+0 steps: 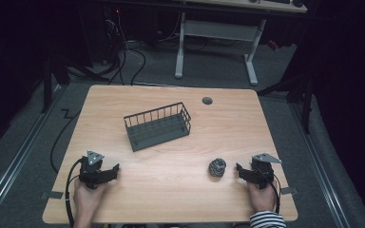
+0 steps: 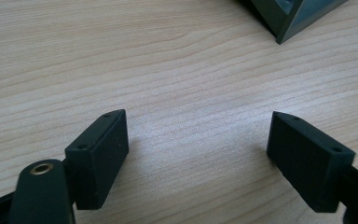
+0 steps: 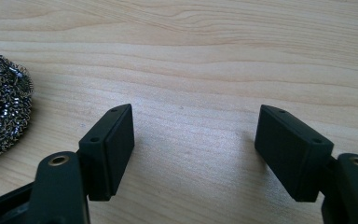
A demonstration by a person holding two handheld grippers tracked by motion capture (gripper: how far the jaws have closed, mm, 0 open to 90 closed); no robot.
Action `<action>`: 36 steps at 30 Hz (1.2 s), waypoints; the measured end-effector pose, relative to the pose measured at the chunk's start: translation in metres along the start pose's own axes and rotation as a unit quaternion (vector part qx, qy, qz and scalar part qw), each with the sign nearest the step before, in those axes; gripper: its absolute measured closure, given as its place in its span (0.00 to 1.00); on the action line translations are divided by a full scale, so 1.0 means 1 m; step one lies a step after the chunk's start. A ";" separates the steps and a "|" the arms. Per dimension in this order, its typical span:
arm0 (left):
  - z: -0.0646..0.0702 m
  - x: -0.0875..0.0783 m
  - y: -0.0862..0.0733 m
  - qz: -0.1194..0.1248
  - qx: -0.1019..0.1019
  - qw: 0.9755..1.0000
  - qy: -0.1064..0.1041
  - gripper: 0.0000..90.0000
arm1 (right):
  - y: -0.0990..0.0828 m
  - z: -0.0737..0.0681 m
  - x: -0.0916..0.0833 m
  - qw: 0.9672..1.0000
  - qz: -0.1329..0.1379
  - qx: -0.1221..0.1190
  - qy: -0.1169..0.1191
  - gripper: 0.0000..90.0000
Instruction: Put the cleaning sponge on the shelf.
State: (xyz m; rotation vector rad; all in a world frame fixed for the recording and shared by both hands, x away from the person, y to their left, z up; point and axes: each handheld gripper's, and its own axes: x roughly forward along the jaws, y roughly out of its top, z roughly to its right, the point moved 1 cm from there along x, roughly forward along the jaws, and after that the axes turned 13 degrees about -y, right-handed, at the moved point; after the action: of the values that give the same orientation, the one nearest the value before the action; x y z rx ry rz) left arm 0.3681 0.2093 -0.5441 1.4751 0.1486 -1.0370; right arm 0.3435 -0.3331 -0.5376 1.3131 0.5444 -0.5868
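At the lower left of the high view, the left gripper (image 1: 115, 169) rests on the table (image 1: 171, 190) with jaws spread and nothing between them. At the lower right, the right gripper (image 1: 238, 168) is likewise spread and empty, aimed at the steel scrubber (image 1: 217, 167) just beside it, probably for a pickup. Farther up, at the centre, the wire basket (image 1: 158, 126) stands empty, likely the scrubber's destination.

Two black handheld tools, left tool (image 1: 116, 170) and right tool (image 1: 238, 169), each topped by a grey three-cornered plate, trail black cables; a black-and-white striped sleeve (image 1: 266, 220) covers the right wrist.
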 end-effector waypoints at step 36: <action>0.012 -0.012 0.034 0.041 -0.009 0.998 -0.051 0.22 | 0.000 -0.001 0.000 1.000 0.000 -0.001 0.002 0.32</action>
State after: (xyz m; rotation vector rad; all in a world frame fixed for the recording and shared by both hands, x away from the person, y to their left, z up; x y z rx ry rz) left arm 0.3770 0.1970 -0.5087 1.3971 0.0244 -1.0385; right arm 0.3430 -0.3325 -0.5375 1.3118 0.5490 -0.5832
